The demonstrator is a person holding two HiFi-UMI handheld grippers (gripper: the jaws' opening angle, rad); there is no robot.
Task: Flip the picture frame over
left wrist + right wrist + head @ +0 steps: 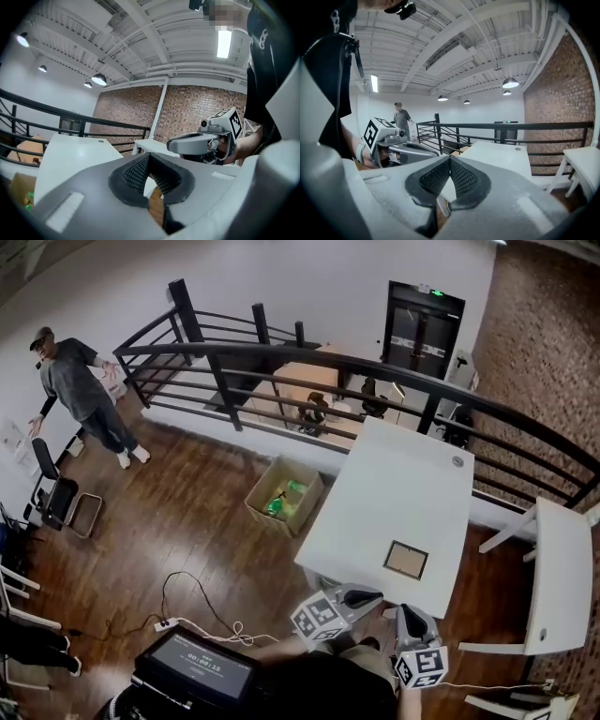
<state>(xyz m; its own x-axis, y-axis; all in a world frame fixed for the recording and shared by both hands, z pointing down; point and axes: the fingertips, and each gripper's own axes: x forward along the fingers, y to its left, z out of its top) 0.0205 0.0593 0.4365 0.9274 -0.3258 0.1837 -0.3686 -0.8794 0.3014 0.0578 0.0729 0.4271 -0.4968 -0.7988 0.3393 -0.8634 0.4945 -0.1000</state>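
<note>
The picture frame [405,560] lies flat near the front edge of the white table [394,484], its brown face with a dark border up. Just short of that edge my left gripper [367,597] is shut and holds nothing, pointing toward the frame. Beside it, to the right, my right gripper [410,613] is also shut and empty. In the left gripper view the jaws [151,177] are closed, with the right gripper [201,140] ahead on the right. In the right gripper view the closed jaws [450,182] face the table [497,154], with the left gripper [401,150] on the left.
A cardboard box [284,495] stands on the wooden floor left of the table. A black railing [281,362] runs behind it. A second white table [558,577] is on the right. A person [84,395] stands far left. A monitor [197,667] and cable lie near me.
</note>
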